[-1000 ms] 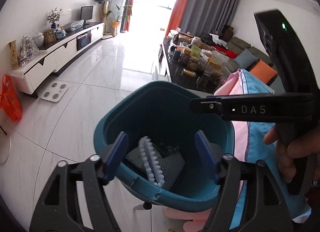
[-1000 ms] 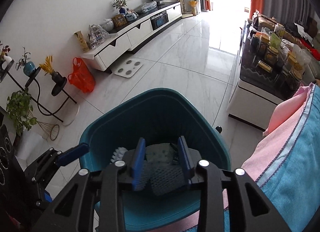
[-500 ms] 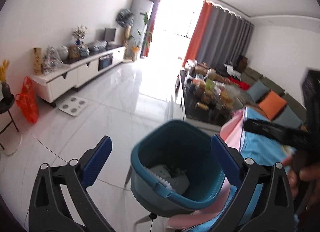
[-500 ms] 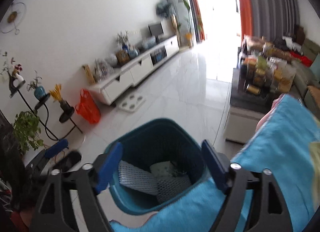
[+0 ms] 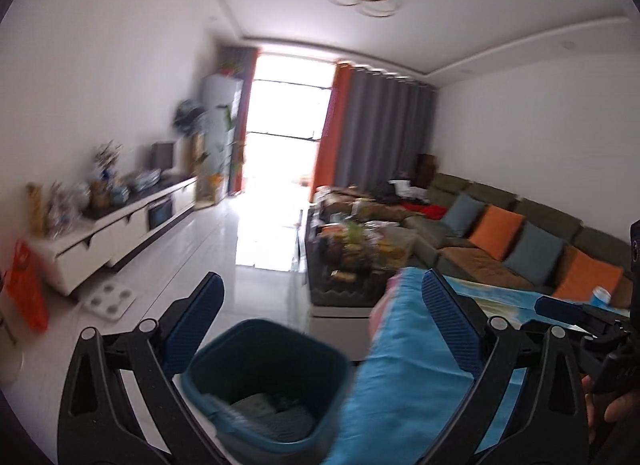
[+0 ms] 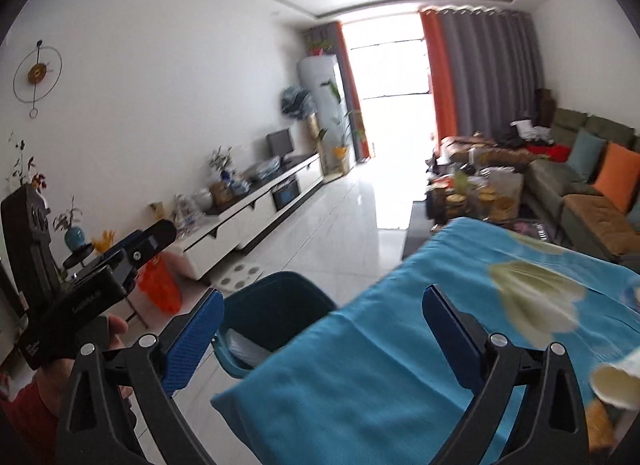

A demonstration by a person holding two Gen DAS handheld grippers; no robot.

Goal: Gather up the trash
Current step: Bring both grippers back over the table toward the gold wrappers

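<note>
Now that both grippers have lifted up and away from the teal bin (image 5: 266,377), their views have swung from its inside to the long room beyond. A second ago the right gripper (image 6: 320,329) had its jaws narrowed on a grey padded piece down in the bin; now they stand wide and hold nothing. The left gripper (image 5: 320,325) has wide, empty jaws too. The padded trash (image 5: 272,417) lies at the bottom of the bin, so that drop looks done. The bin stands on the floor just beside the tabletop with its blue cloth (image 6: 400,345). On the cloth's far right lies a pale paper cup (image 6: 616,381), blurred, likely the next item to collect.
</note>
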